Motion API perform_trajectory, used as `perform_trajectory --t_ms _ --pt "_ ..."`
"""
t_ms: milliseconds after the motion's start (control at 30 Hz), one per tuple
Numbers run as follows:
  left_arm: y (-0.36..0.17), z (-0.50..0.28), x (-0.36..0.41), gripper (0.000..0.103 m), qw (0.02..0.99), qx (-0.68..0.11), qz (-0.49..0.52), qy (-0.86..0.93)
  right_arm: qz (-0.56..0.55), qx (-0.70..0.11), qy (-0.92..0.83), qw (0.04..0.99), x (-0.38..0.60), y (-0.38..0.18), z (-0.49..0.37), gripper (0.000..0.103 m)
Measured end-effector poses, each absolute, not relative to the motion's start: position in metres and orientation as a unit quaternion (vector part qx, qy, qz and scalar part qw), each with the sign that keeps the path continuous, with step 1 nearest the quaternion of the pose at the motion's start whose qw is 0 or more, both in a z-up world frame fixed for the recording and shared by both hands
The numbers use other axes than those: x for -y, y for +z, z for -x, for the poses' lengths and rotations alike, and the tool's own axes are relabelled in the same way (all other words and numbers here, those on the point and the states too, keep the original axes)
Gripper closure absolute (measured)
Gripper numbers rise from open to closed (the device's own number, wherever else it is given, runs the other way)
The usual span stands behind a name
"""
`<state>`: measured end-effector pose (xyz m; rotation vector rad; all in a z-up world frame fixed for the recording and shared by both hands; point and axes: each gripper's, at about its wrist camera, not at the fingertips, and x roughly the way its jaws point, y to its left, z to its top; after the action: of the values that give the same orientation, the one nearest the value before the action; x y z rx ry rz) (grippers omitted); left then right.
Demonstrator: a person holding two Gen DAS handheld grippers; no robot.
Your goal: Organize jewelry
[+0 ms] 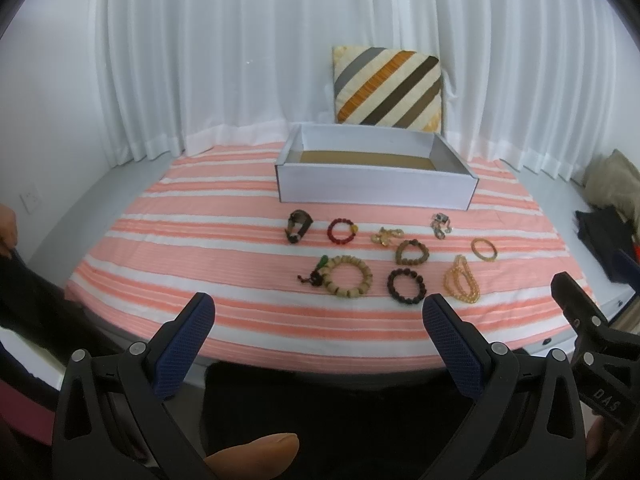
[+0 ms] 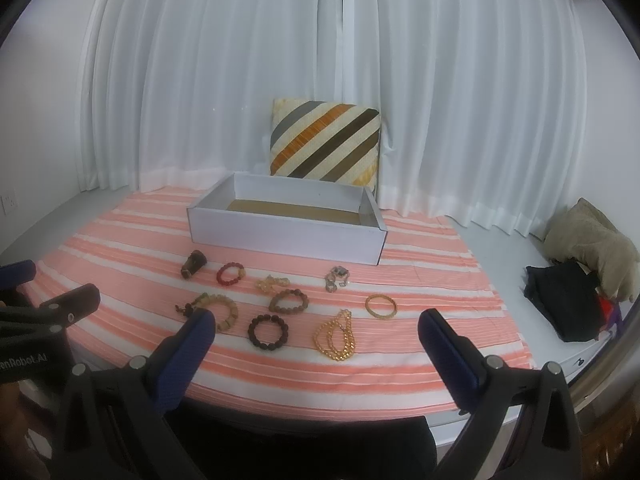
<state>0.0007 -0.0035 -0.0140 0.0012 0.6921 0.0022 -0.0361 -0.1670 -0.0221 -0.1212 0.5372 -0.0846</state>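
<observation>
Several bracelets lie on a pink-and-white striped cloth (image 1: pixel 200 208) in front of an empty white cardboard box (image 1: pixel 374 190). Among them are a red bead bracelet (image 1: pixel 342 231), a large pale wooden bead bracelet (image 1: pixel 347 277), a dark bead bracelet (image 1: pixel 407 286), an amber bead strand (image 1: pixel 462 280) and a gold bangle (image 1: pixel 484 249). My left gripper (image 1: pixel 320 312) hangs open above the cloth's near edge, short of the jewelry, holding nothing. My right gripper (image 2: pixel 312 328) is open too, with the dark bead bracelet (image 2: pixel 268 331) and amber strand (image 2: pixel 335 338) lying beyond its fingers. The box (image 2: pixel 286 232) is also in the right wrist view.
A striped cushion (image 1: pixel 388 86) leans on white curtains behind the box. Dark folded clothes (image 2: pixel 562 300) and a beige pillow (image 2: pixel 588 240) sit on the white surface at the right. A person's thumb (image 1: pixel 256 452) shows at the bottom of the left wrist view.
</observation>
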Motion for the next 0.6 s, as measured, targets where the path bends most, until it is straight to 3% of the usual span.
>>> perform_trajectory --t_ms 600 --pt "-0.0074 -0.0039 -0.0005 0.0 0.941 -0.339 -0.004 0.002 0.057 -0.262 -0.042 0.963 0.1706 -0.0228 0.0363 0.0"
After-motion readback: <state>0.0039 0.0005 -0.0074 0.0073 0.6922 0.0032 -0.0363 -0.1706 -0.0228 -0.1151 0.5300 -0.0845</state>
